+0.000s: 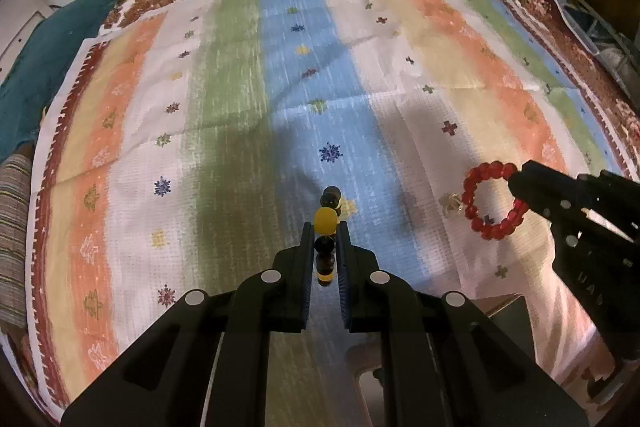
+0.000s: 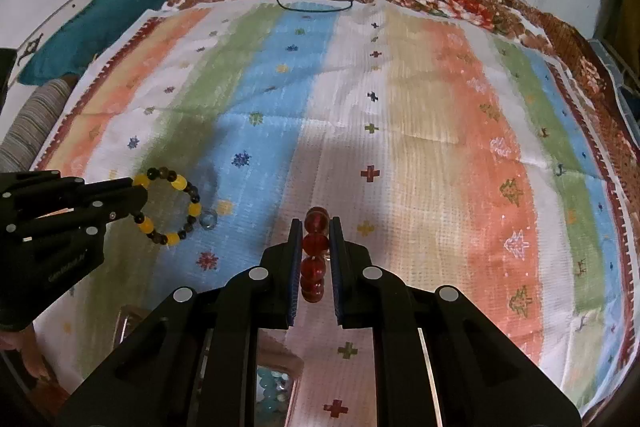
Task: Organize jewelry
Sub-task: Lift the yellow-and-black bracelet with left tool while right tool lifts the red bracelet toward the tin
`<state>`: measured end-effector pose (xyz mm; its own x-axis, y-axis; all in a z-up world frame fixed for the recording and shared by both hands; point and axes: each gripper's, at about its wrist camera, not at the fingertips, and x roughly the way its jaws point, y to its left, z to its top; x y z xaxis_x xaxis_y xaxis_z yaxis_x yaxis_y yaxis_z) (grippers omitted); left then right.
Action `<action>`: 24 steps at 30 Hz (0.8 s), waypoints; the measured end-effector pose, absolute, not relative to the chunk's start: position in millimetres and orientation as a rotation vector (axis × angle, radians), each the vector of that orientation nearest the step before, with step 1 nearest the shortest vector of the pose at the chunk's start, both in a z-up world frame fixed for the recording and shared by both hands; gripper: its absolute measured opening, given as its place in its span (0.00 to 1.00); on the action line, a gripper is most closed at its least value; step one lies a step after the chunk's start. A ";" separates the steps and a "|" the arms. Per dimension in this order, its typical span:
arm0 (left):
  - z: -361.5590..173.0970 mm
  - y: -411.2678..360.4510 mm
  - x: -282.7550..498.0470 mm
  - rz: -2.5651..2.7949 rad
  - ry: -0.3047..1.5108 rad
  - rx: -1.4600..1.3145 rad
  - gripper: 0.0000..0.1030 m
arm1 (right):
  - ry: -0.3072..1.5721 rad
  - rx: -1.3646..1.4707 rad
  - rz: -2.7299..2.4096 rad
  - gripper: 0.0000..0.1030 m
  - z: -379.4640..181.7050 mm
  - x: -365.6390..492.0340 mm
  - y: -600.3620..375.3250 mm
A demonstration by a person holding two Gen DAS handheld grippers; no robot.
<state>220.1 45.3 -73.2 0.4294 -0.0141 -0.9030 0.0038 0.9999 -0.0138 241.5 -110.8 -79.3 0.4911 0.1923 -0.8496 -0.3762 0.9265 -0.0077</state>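
Striped cloth [image 1: 240,87] covers surface. Left gripper [image 1: 325,227] jaws pinch yellow-dark bracelet [image 1: 325,221]; right gripper [image 2: 316,227] jaws pinch red bracelet [image 2: 314,247]. Risk: smooth round beads slip, bracelet drops.

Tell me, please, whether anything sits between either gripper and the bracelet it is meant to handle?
Nothing does. The left gripper is already shut on the yellow and dark bracelet, and the right gripper is shut on the red bracelet. Both bracelets hang over the striped cloth.
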 end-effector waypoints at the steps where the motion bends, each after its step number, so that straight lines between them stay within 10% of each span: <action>1: -71.1 45.6 219.1 -0.012 1.123 -0.016 0.10 | 0.997 -0.202 0.348 0.14 -78.3 240.7 -110.4; 24: -23.0 24.8 172.1 -0.016 0.979 -0.020 0.10 | 0.840 -0.171 0.351 0.14 -37.1 199.1 -122.1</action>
